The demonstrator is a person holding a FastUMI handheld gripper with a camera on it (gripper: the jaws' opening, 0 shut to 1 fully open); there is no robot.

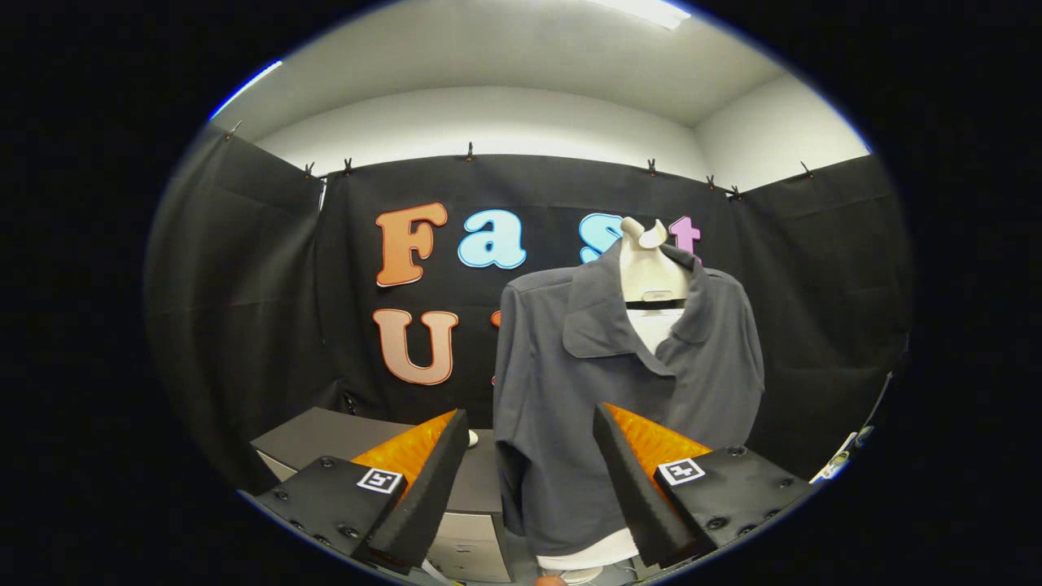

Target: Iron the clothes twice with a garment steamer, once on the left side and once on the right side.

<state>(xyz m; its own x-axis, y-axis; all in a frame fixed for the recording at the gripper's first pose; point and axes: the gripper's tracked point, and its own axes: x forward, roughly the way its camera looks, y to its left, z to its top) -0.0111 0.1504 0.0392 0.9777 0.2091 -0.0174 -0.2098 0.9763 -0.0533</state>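
Beyond the gripper (529,456), whose fingers stood wide apart and held nothing, a grey shirt (619,391) hung on a pale mannequin (649,273); a grey cabinet (326,439) stood just left of it

- The gripper (529,472) has two wedge-shaped fingers that taper toward their far tips and stand parted, nothing between them.
- Each finger's (423,488) inner face carries a ribbed, textured pad.
- Behind each finger sits a flat black mounting plate (326,496) with round screw heads along its edges.
- Each plate bears a small square black-and-white marker tag (380,479) at its inner far corner.
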